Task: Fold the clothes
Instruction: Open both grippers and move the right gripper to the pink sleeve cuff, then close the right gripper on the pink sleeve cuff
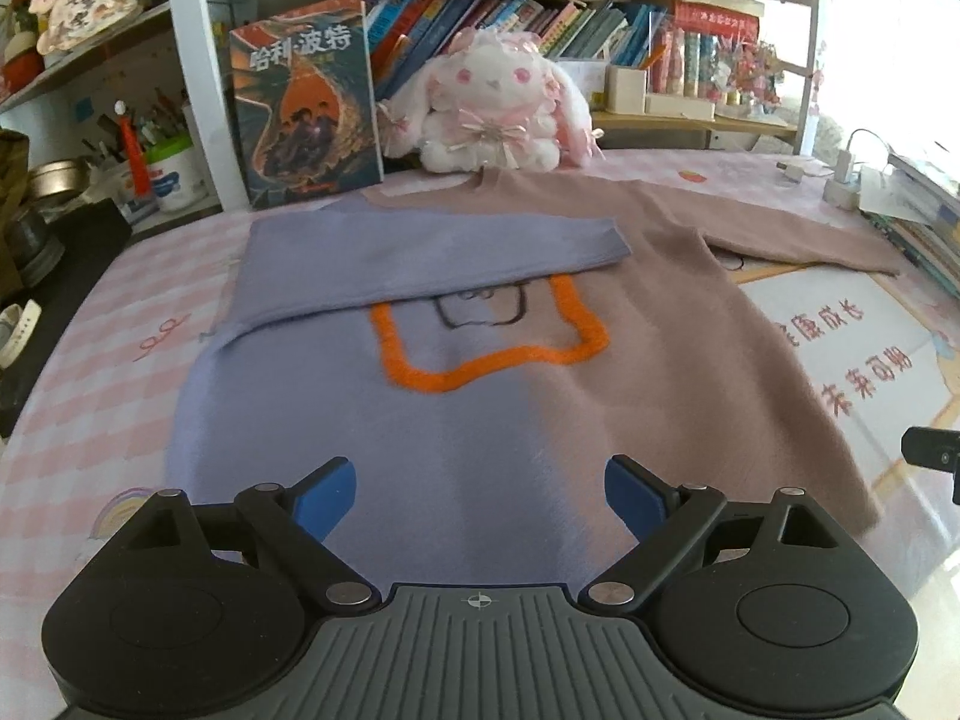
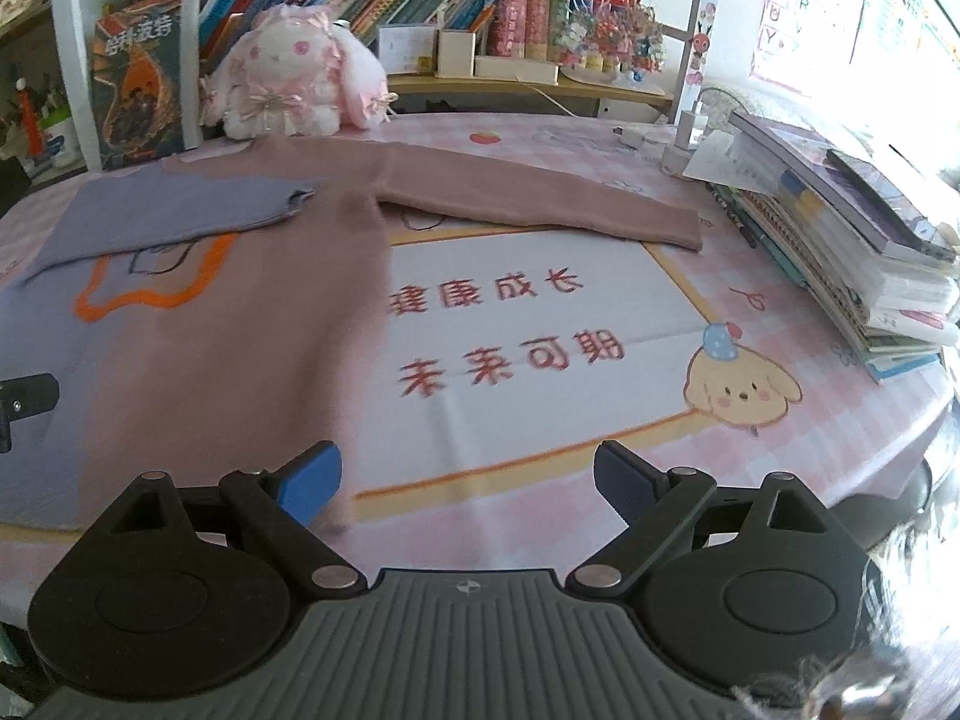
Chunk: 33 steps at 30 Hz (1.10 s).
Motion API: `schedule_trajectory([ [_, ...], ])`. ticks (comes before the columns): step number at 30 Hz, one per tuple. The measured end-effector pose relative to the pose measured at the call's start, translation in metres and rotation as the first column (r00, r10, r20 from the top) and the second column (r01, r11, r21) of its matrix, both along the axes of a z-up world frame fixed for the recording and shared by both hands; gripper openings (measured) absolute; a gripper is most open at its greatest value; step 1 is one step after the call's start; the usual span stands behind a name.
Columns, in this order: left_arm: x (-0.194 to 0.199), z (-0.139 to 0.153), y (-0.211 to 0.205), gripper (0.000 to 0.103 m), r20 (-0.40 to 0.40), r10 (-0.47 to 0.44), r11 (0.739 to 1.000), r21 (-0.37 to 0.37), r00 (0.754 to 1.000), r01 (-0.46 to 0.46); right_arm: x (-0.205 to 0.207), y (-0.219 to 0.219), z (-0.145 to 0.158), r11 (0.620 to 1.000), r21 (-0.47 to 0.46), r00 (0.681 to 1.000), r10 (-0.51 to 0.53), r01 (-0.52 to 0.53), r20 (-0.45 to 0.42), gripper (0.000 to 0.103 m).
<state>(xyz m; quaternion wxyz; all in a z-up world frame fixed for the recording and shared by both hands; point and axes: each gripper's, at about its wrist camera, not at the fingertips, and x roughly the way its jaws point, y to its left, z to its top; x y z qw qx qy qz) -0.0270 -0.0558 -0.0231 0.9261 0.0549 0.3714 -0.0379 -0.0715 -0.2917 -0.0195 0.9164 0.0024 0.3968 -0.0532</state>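
1. The sweater point(image 1: 480, 396) lies flat on the pink checked tablecloth point(image 1: 90, 372), half lilac and half dusty pink, with an orange outline point(image 1: 480, 360) on its chest. In the left wrist view its lilac sleeve point(image 1: 432, 258) is already folded across the chest, so one step looks done. The left gripper point(image 1: 480, 504) hangs over the lower lilac part with its blue pads wide apart and nothing between them.

2. In the right wrist view the pink sleeve point(image 2: 540, 204) lies stretched out sideways on the cloth, not yet folded in; that, and folding the body up, appear to be what is left. The right gripper point(image 2: 468, 486) has its tongs spread wide and empty, its left pad point(image 2: 309, 483) just over the sweater's lower corner near the hem. A plush rabbit point(image 2: 294, 84) and a stack of books point(image 2: 852, 240) sit clear of the garment.
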Motion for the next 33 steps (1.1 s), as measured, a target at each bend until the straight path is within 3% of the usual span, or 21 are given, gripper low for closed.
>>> schedule_trajectory([
  [6, 0.023, -0.002, -0.056, 0.093, -0.001, 0.072, 0.997, 0.039, 0.997, -0.072, 0.048, -0.059, 0.0, 0.998, 0.037, 0.999, 0.046, -0.047, 0.007, 0.091],
  [14, 0.035, -0.012, -0.12, 0.093, -0.062, 0.133, 0.987, 0.1, 0.989, -0.126, 0.103, -0.143, -0.011, 0.991, 0.115, 0.998, 0.067, -0.064, -0.022, 0.092],
  [25, 0.037, -0.012, -0.129, 0.093, -0.133, 0.249, 0.968, 0.059, 0.959, -0.243, 0.162, -0.21, -0.025, 0.978, 0.204, 0.998, 0.057, -0.05, -0.028, 0.092],
  [33, 0.037, -0.008, -0.129, 0.093, -0.15, 0.301, 0.953, 0.088, 0.942, -0.29, 0.19, -0.229, -0.032, 0.963, 0.266, 0.998, 0.052, -0.045, -0.021, 0.089],
])
